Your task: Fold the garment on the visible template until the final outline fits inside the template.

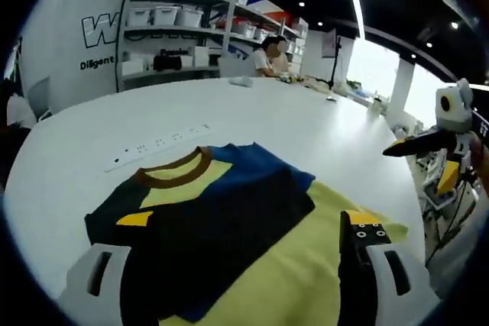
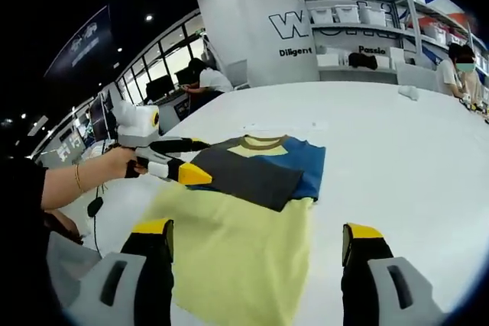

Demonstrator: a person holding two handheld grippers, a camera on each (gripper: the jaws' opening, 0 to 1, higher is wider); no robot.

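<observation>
A T-shirt [image 1: 221,204] with a brown collar and yellow, blue and dark panels lies on a pale yellow template [image 1: 306,272] on the white table. In the left gripper view my left gripper [image 1: 248,223] is open, its jaws wide apart low over the shirt's near part. In the right gripper view the shirt [image 2: 260,166] covers the far end of the template [image 2: 229,250]. There a hand holds my left gripper [image 2: 191,159] at the shirt's left edge. My right gripper [image 2: 256,228] stands open above bare template, holding nothing. It also shows at the table's right edge [image 1: 428,143].
A white strip [image 1: 157,145] with small marks lies on the table beyond the collar. Shelves with boxes [image 1: 176,28] stand along the back wall, and people sit at the table's far side [image 1: 267,59]. Another person sits at a desk [image 2: 206,78].
</observation>
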